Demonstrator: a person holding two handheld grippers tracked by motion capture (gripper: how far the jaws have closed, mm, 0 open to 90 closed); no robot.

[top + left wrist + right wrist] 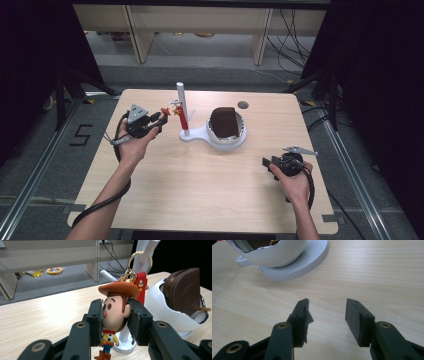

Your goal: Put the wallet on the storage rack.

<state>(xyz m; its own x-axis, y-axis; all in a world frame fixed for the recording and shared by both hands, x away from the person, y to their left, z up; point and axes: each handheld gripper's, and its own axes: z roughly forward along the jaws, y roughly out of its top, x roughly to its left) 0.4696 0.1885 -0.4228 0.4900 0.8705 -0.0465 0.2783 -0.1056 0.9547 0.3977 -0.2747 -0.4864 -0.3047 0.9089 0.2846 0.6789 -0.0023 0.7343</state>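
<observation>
A cowboy figure keychain (113,312) with a brown hat, red strap and gold ring is clamped by its head between my left gripper's (115,320) black jaws. From above, the left gripper (159,118) holds the keychain (166,111) just left of the white post (182,107). The gold ring (138,260) sits against the post (145,255). A white bowl (235,140) on the same stand holds a brown leather pouch (224,122). My right gripper (266,162) hovers open over the table's right side, nothing between its fingers (327,315).
The wooden table (200,190) has a dark round hole (243,105) near its far edge. Shelving legs and cables lie on the floor beyond. The white stand's base (294,267) is just ahead of the right gripper.
</observation>
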